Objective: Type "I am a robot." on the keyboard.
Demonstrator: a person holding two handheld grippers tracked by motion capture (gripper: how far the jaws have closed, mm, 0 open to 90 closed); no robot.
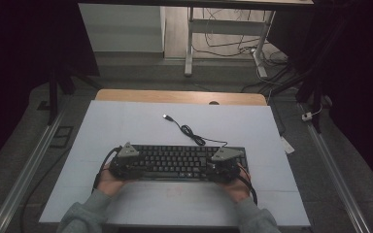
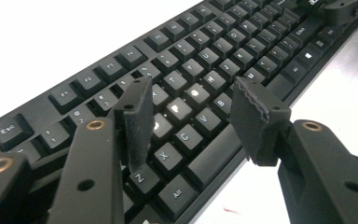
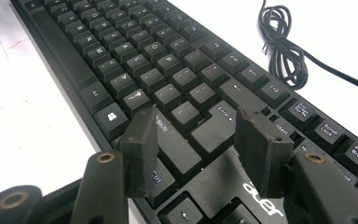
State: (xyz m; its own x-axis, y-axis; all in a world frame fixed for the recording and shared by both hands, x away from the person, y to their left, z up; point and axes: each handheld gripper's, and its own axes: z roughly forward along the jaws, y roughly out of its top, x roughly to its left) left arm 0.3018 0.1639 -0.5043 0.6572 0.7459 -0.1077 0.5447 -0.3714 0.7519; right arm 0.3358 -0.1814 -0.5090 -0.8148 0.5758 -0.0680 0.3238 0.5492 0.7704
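Keyboards numbered one: a black keyboard (image 1: 177, 161) lay flat on the white table (image 1: 126, 126), near the table's near edge and roughly centred across it. Everything else is placed from that keyboard. One black cable (image 1: 194, 135) ran from its far edge, gathered into a single small coil just beyond the keys, and ended in one USB plug (image 1: 166, 117) lying farther off on the bare white surface.

Tools numbered two, one at each end of the keyboard. The left tool (image 2: 191, 119) hung over the keyboard's left end, above the letter rows, with its two jaws standing well apart and nothing between them. One pad (image 2: 137, 121) sat close over the keys near X and Z (whether it touched them I could not tell). The right tool (image 3: 198, 147) hung over the keyboard's right end, above the Shift, Ctrl and Enter keys and the printed logo, its two jaws likewise spread and empty.

Two hands held the tools from the keyboard's near side: the left hand (image 1: 108, 181) and the right hand (image 1: 237, 187), each in a grey sleeve.
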